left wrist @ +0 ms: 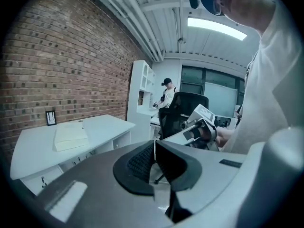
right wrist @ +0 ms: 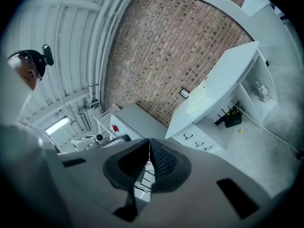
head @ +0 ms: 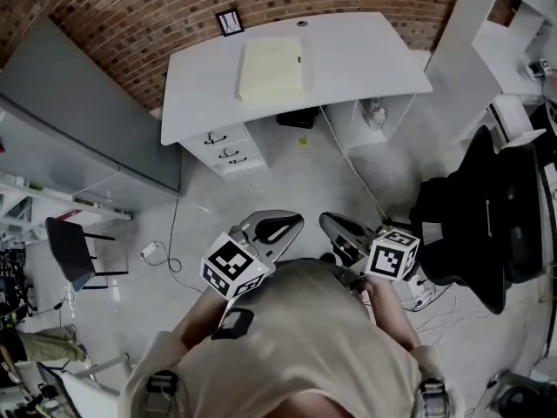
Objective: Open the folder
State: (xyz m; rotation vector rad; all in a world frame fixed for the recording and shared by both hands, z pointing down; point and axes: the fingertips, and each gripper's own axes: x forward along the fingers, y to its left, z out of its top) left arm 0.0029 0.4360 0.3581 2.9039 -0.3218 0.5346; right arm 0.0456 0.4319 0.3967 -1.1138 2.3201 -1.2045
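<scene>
A pale cream folder [head: 273,68] lies closed and flat on the white desk [head: 365,64] by the brick wall, well ahead of me. It shows small in the left gripper view as the folder [left wrist: 70,136] and in the right gripper view as the folder [right wrist: 203,100]. My left gripper [head: 287,227] and right gripper [head: 335,225] are held close to my body over the floor, far short of the desk. Both are shut with nothing between the jaws. The left gripper [left wrist: 153,148] has its pads together, as has the right gripper [right wrist: 148,147].
A small framed picture [head: 230,22] stands at the desk's back edge. Drawers [head: 224,151] sit under the desk at left. A black office chair [head: 487,212] stands to my right, a grey partition [head: 87,120] and a small dark chair [head: 71,251] to my left. Cables run over the floor.
</scene>
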